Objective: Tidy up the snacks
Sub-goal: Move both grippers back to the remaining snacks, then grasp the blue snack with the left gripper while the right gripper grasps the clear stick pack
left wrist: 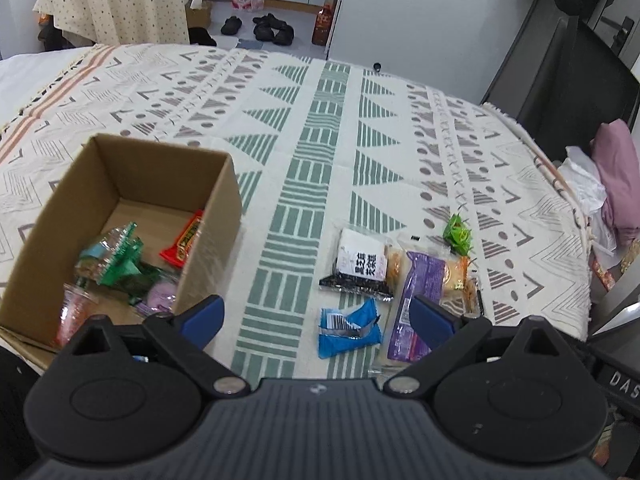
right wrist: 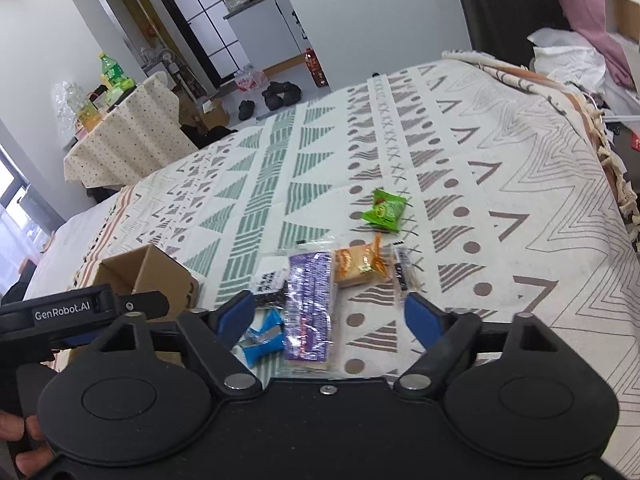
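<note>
An open cardboard box [left wrist: 120, 200] stands on the patterned bedspread [left wrist: 320, 140] at the left and holds a green packet [left wrist: 120, 264], a red packet [left wrist: 186, 240] and other snacks. To its right lie a blue packet [left wrist: 348, 330], a purple packet [left wrist: 416, 304], a black-and-white packet [left wrist: 358, 266], an orange packet [left wrist: 456, 276] and a small green packet [left wrist: 458, 234]. My left gripper [left wrist: 316, 316] hovers open over the blue packet, touching nothing. My right gripper [right wrist: 330, 312] is open above the purple packet [right wrist: 310, 304], beside the blue packet [right wrist: 262, 338]; its pads press on nothing.
The bed's edge runs along the right, with a pink pillow [right wrist: 592, 12] and white cloth [right wrist: 568, 60] beyond it. A small table under a dotted cloth [right wrist: 128, 132] and black shoes [left wrist: 272, 28] stand on the floor past the bed. A hand [right wrist: 24, 440] grips the left gripper's handle.
</note>
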`<state>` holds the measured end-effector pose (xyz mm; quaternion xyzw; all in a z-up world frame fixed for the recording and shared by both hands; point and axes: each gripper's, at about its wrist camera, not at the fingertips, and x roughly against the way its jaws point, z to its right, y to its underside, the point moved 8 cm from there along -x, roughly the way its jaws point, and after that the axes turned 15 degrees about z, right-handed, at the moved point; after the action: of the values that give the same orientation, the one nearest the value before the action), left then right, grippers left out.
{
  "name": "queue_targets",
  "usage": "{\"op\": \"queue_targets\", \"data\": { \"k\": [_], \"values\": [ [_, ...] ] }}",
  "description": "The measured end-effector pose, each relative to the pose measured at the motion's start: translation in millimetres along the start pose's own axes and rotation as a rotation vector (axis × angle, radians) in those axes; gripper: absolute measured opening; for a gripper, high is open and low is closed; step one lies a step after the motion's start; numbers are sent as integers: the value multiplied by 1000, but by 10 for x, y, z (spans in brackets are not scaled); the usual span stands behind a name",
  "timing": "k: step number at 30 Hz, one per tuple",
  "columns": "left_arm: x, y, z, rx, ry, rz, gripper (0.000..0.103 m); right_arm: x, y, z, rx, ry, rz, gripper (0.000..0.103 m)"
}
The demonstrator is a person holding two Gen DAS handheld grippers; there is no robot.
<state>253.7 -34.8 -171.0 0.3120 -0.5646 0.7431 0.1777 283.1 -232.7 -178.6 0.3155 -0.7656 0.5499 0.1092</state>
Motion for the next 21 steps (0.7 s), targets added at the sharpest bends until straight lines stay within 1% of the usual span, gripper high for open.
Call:
{"op": "queue_targets", "data": {
  "k": [5,11,21],
  "values": [
    [-185,142,65,2,-2,-36,84,-78,10,138,-7,5,-6,71],
    [-419,305,102,10,-17,-85,70,-232,95,277,-11,18,-28,63],
    [-721,517,140,42,-30,-139,67,-506,156,401,-1,39,-52,61]
  ]
}}
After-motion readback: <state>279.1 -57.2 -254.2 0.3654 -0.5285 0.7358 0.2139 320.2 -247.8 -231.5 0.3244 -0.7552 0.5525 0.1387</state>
